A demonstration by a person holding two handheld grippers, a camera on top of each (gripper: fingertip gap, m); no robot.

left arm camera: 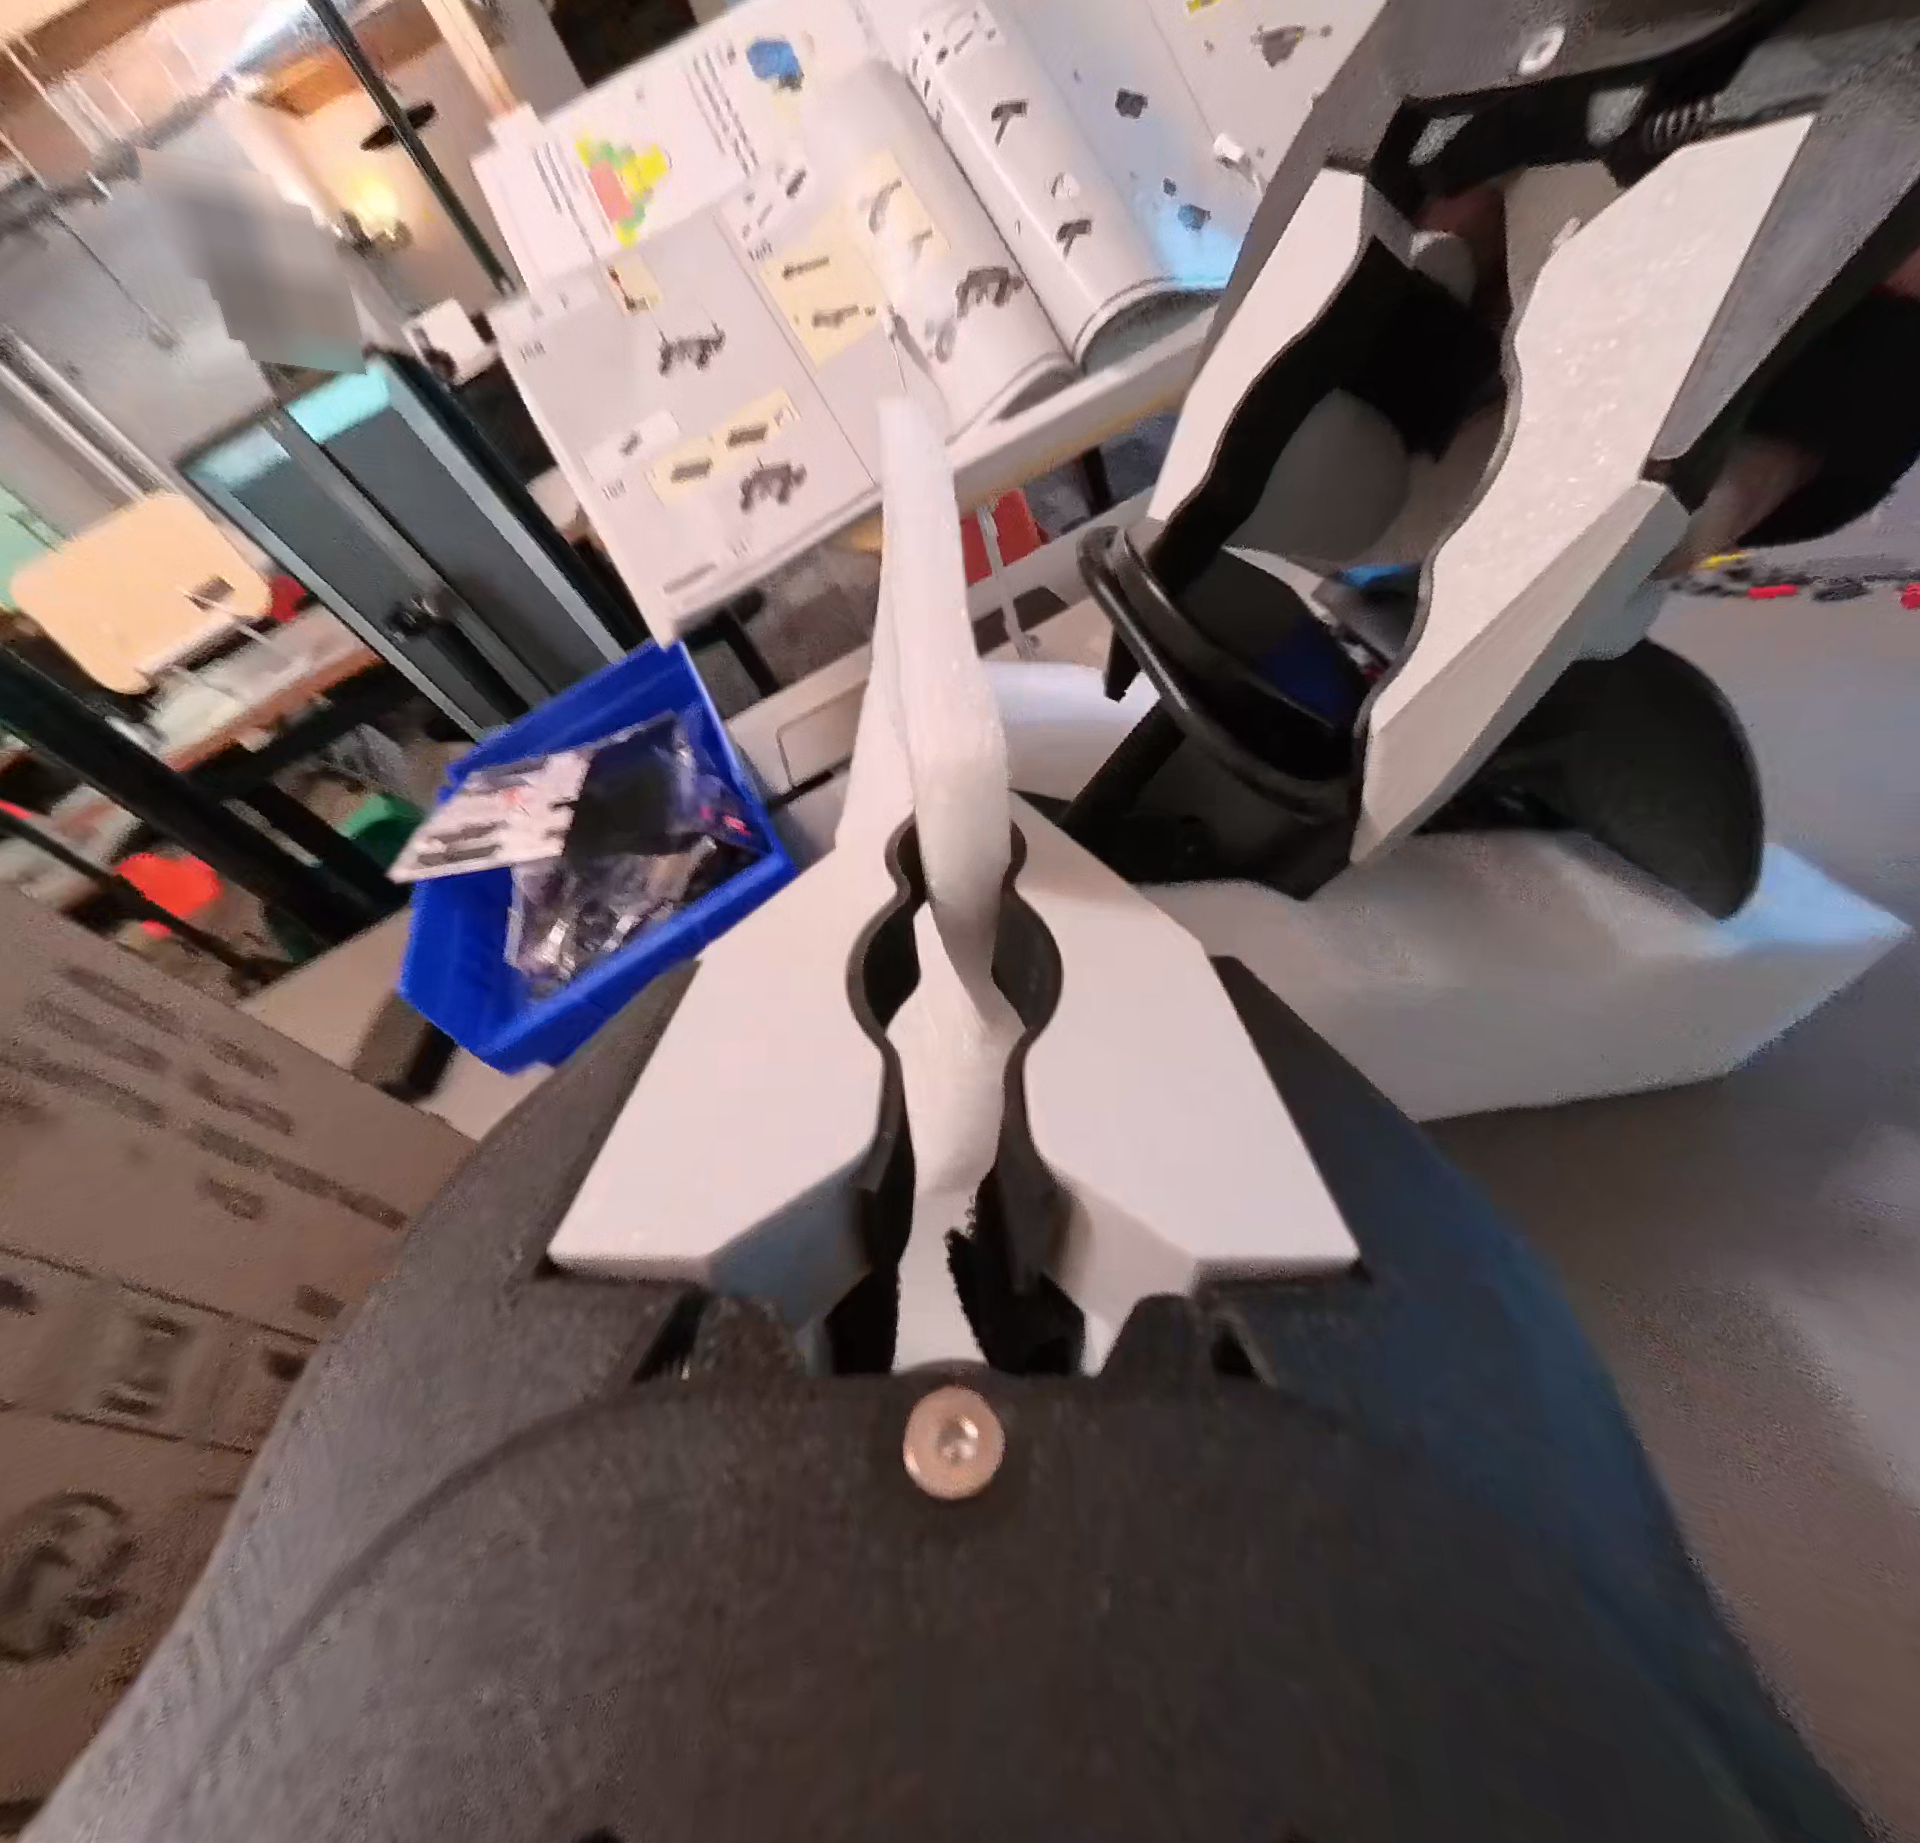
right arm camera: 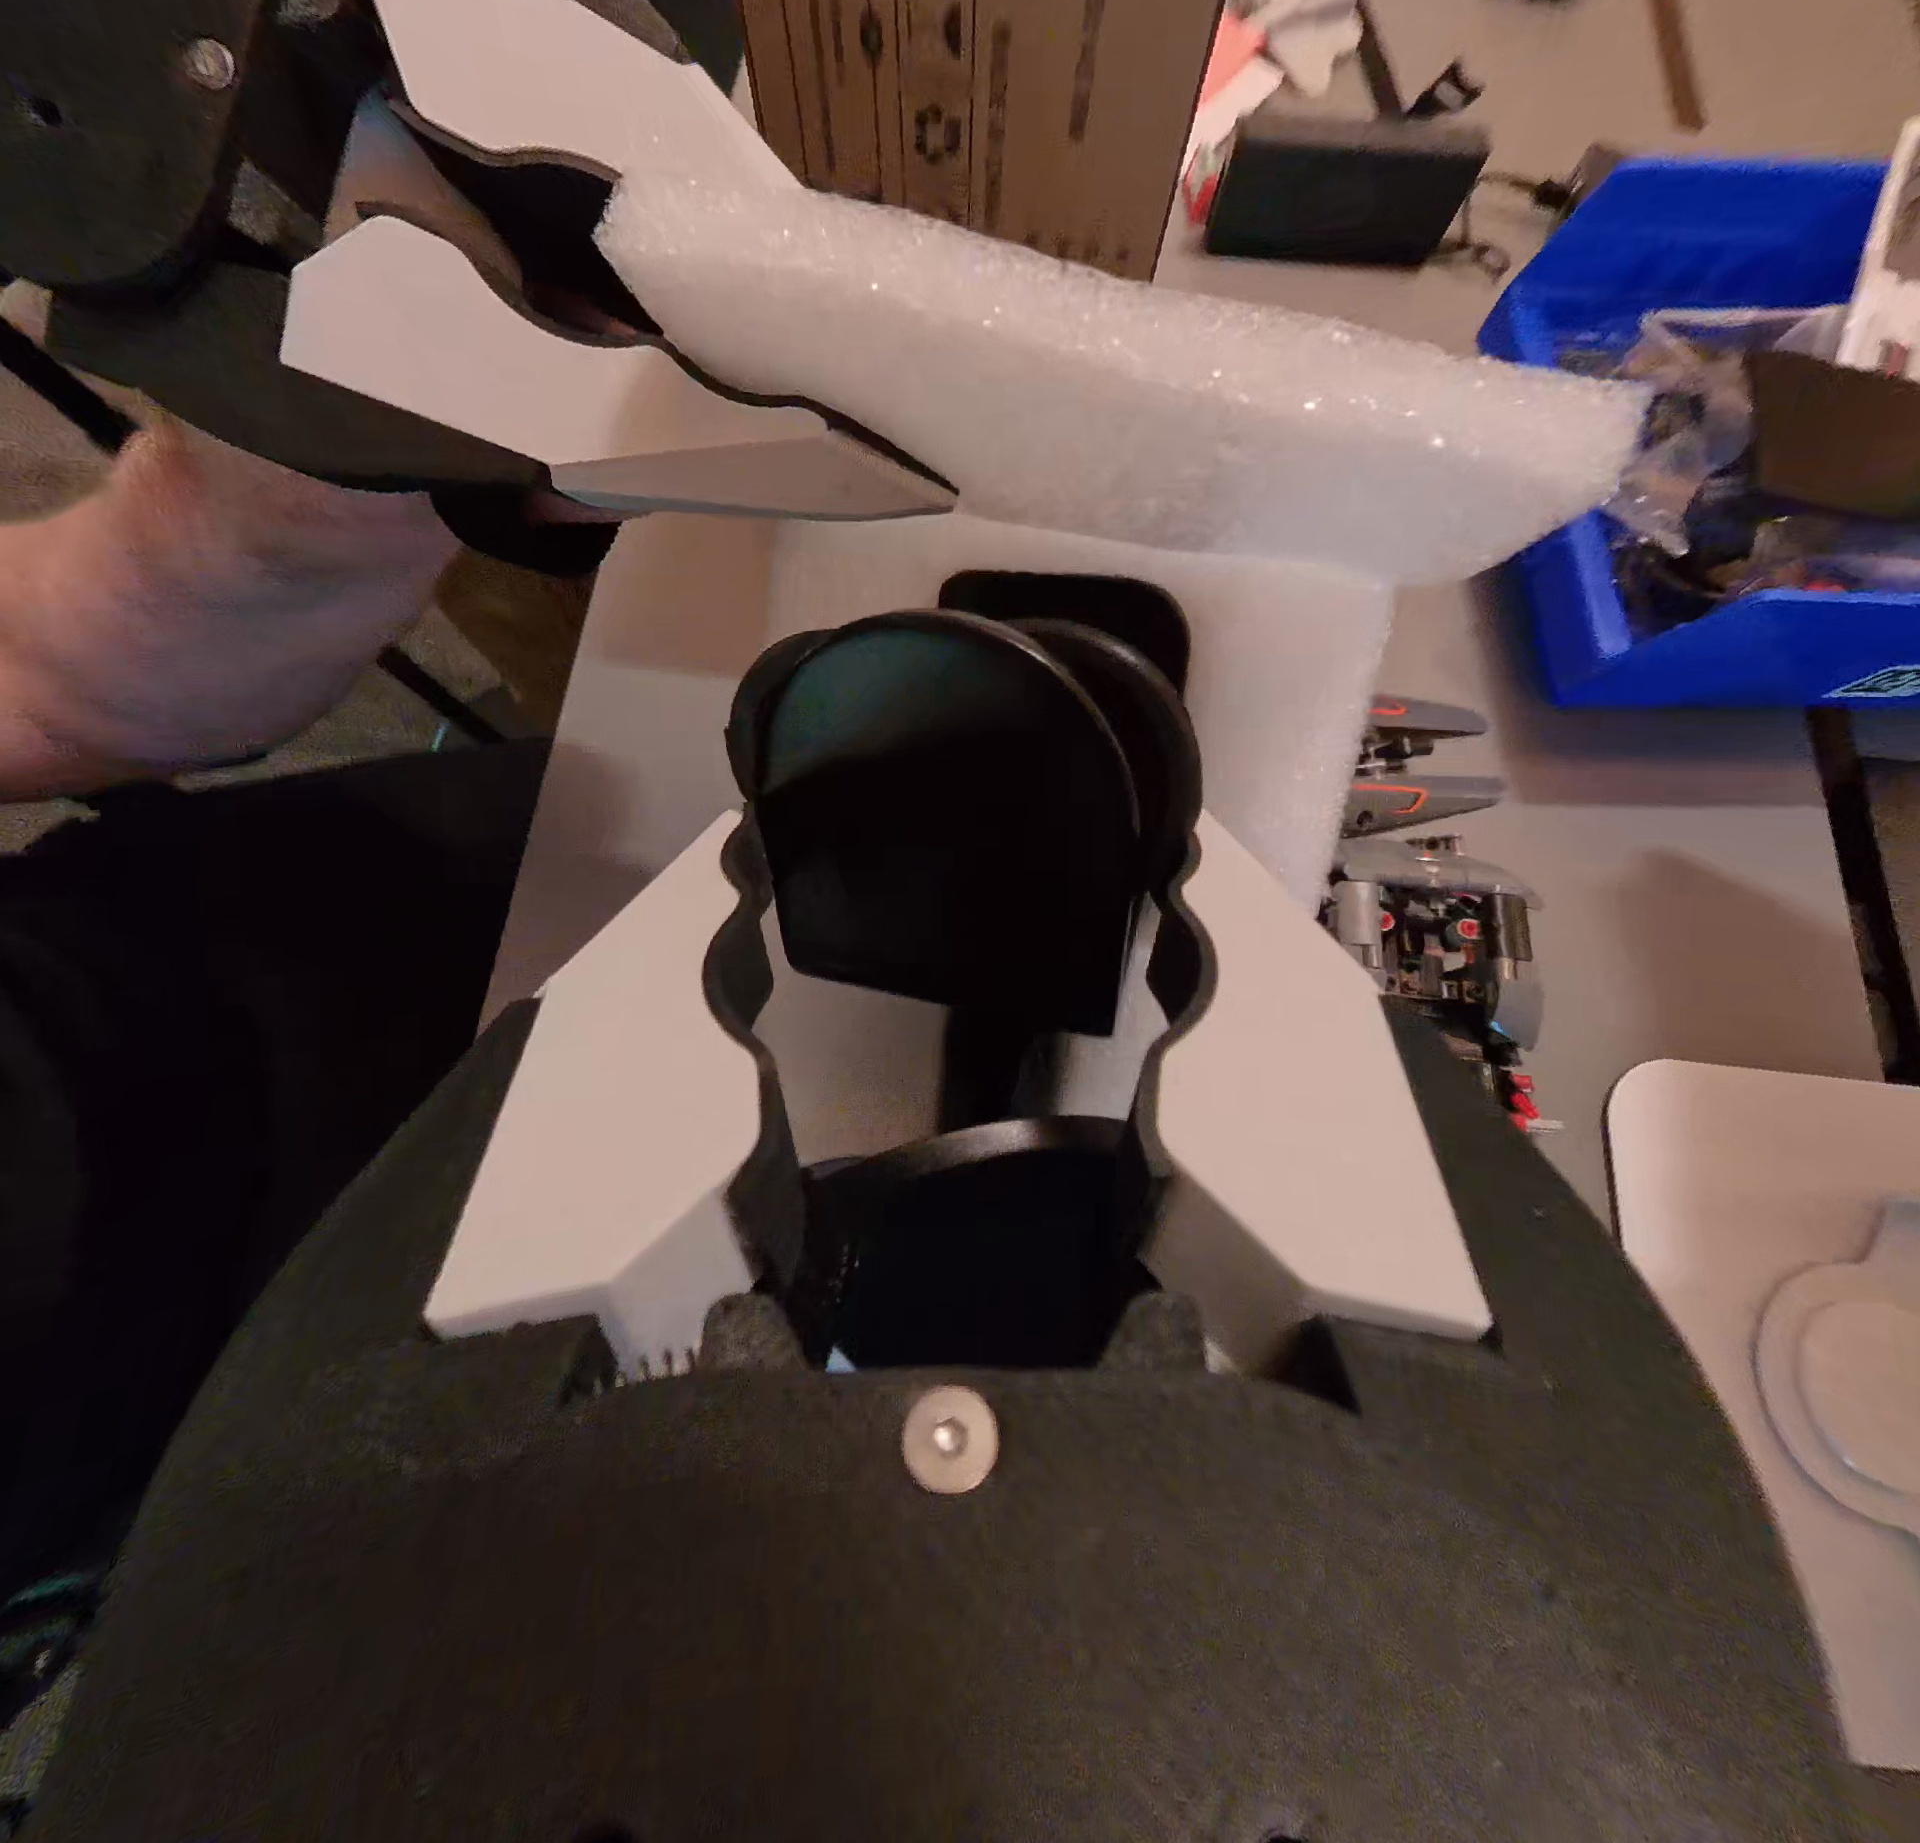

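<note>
My left gripper [left arm camera: 958, 848] is shut on a thin white foam sheet [left arm camera: 925, 598] that stands up between its fingers. In the right wrist view this gripper [right arm camera: 862, 349] holds the sheet [right arm camera: 1091, 380] out flat above a white foam block [right arm camera: 1299, 671]. My right gripper [right arm camera: 966, 837] is shut on a black device [right arm camera: 935, 806] with a round head, a stem and a round base. It holds the device just over the block. In the left wrist view the right gripper [left arm camera: 1278, 650] grips the device [left arm camera: 1236, 713] above the foam block [left arm camera: 1507, 983], which has a dark rounded recess.
A blue bin [left arm camera: 488, 993] of bagged parts stands left of the block, also in the right wrist view [right arm camera: 1714, 650]. A cardboard box [right arm camera: 987, 79] is behind. A toy brick model [right arm camera: 1434, 910] and a white moulded tray [right arm camera: 1766, 1326] lie right. Open instruction booklets [left arm camera: 727, 339] stand behind.
</note>
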